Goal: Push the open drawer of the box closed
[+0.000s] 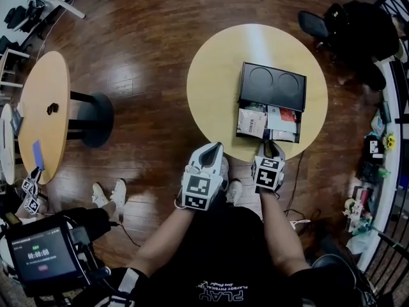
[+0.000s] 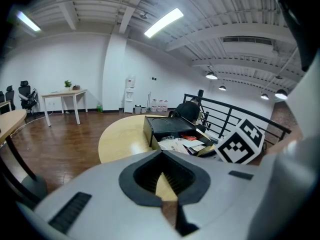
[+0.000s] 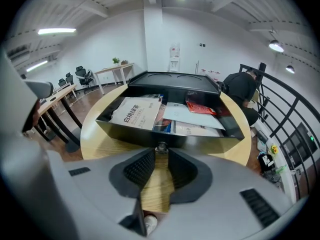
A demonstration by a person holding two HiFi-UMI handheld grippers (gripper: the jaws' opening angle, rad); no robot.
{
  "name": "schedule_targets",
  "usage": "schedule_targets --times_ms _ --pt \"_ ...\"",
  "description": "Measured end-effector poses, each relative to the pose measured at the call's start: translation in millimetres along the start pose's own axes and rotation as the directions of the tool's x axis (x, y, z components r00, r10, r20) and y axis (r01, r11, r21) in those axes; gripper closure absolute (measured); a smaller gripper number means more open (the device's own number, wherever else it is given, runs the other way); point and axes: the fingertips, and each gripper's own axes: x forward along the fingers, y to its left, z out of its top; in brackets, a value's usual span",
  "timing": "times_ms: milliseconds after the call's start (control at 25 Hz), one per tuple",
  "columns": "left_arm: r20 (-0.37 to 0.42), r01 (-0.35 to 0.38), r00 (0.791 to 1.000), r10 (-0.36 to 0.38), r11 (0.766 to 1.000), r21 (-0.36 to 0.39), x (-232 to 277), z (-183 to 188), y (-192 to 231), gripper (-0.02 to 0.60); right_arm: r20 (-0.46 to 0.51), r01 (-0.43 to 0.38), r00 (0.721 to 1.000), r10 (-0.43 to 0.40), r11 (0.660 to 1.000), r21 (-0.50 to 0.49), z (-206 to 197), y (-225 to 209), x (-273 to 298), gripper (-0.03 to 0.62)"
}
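A black box [image 1: 273, 82] stands on a round yellow table [image 1: 211, 75]. Its drawer [image 1: 268, 139] is pulled out toward me, full of papers and packets. In the right gripper view the drawer's front wall [image 3: 210, 143] runs straight across ahead, with a small knob [image 3: 160, 147] in the middle. My right gripper [image 1: 271, 147] [image 3: 160, 151] is at that front, its jaws a knob's width apart with the knob held between the tips. My left gripper [image 1: 216, 148] [image 2: 161, 155] hangs shut and empty at the table's near edge, left of the drawer; its view shows the box [image 2: 167, 126] ahead.
A second round table [image 1: 45, 107] stands to the far left. A black chair [image 1: 358, 24] and a railing with clutter line the right side. Another person's white shoes [image 1: 108, 194] and a screen device [image 1: 41, 254] are at the lower left.
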Motion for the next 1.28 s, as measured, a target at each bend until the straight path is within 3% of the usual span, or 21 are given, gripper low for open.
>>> schedule_targets --times_ms 400,1280 --pt "-0.003 0.007 1.0 -0.007 1.0 0.003 0 -4 -7 0.584 0.009 -0.005 1.0 0.004 1.0 0.024 -4 -2 -8 0.513" --pt "-0.023 -0.002 1.0 0.002 0.999 -0.035 10 -7 4 0.584 0.058 -0.031 0.998 0.031 1.0 -0.005 32 -1 9 0.513"
